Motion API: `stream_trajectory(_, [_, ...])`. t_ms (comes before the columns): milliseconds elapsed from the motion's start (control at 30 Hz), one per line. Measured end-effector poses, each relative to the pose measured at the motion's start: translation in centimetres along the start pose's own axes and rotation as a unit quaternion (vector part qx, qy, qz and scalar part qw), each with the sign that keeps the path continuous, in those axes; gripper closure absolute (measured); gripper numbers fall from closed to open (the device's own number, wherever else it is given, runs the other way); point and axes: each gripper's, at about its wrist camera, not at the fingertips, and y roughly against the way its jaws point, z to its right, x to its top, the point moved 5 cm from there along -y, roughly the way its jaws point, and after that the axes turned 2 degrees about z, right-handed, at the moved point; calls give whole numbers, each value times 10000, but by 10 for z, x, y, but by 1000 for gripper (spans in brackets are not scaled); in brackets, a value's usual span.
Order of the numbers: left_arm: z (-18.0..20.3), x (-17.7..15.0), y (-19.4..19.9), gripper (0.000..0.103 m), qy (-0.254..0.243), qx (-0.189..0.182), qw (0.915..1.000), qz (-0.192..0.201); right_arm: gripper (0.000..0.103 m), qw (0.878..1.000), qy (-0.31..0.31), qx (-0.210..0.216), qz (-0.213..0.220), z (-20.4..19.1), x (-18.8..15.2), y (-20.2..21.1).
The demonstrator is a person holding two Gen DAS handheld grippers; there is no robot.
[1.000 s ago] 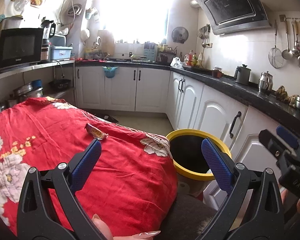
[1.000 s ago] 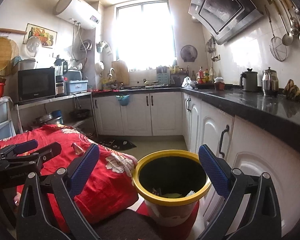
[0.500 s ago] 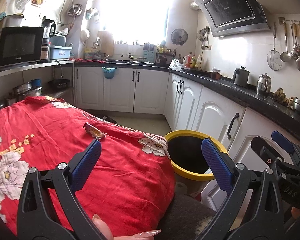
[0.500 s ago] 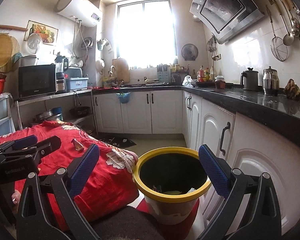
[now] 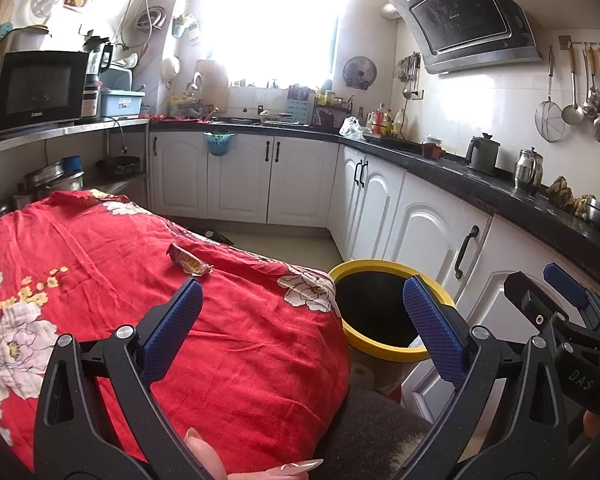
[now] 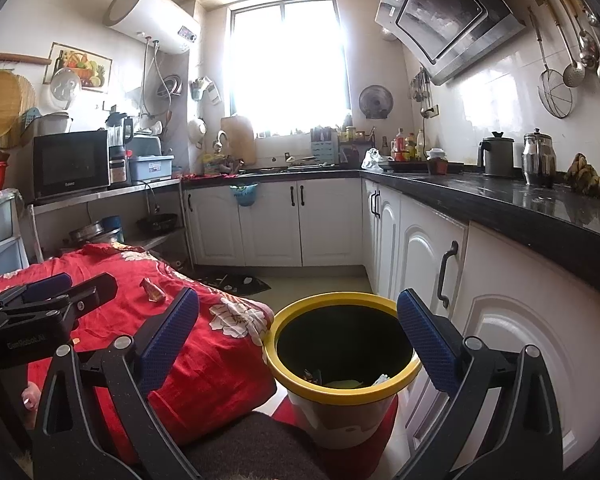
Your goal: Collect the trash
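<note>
On the red floral cloth (image 5: 100,300) covering a table, a crumpled orange-and-purple snack wrapper (image 5: 189,261) lay flat, its long axis running from far left to near right, just beyond the left gripper (image 5: 300,300), whose blue-padded jaws stood wide apart and empty. At the cloth's right edge stood a yellow-rimmed round bin (image 6: 342,390) with scraps inside; the right gripper (image 6: 298,330) hung above it, jaws likewise spread, holding nothing.
</note>
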Motion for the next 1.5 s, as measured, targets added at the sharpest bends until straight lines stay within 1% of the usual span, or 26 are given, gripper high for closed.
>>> stream_trajectory(933, [-1,0,0,11,-2,8,10000,5,6,10000,-14,1,15,1,1,-1])
stream_trajectory(1500, [1,-1,-3,11,-2,-65,10000,-30,6,10000,-9,4,14,1,1,-1])
